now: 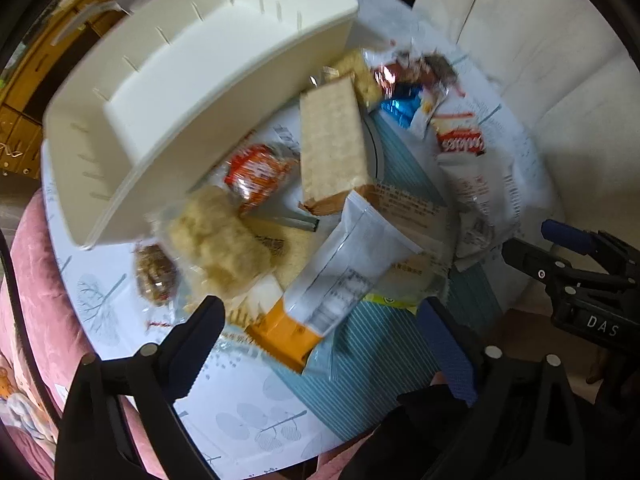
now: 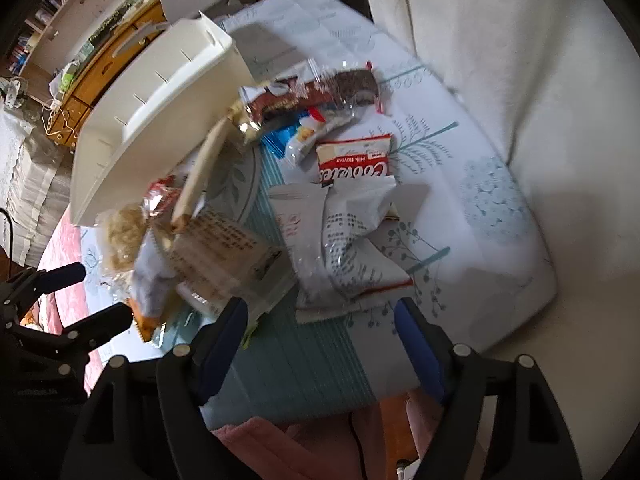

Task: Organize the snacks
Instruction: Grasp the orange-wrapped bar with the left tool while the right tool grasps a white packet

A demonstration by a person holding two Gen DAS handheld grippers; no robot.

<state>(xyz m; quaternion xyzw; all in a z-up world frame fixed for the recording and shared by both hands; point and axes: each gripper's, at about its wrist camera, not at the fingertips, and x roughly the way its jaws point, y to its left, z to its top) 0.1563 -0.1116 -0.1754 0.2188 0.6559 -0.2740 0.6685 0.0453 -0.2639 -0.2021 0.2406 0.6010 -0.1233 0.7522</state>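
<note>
Snacks: a loose pile of packets in the middle of the table, right beside the box.
Cracker pack: a long tan pack on top of the pile, one end near the box wall.
Red packet: a small shiny one touching the box side.
Rice cakes: two pale lumpy ones in clear wrap, at the box's near corner.
Cookies bag: white with a red label, on the far side of the pile from the box.
Brown packet: at the back of the pile, near the box's end.
Box: a white bin with slots along its walls and nothing inside, along the table's edge.
Table: a cloth with leaf prints and a striped blue patch.
Left gripper: fingers wide apart above an orange and white packet, holding nothing.
Right gripper: fingers apart over the striped patch at the near edge, holding nothing.
Couch: cream cushions behind the table.
</note>
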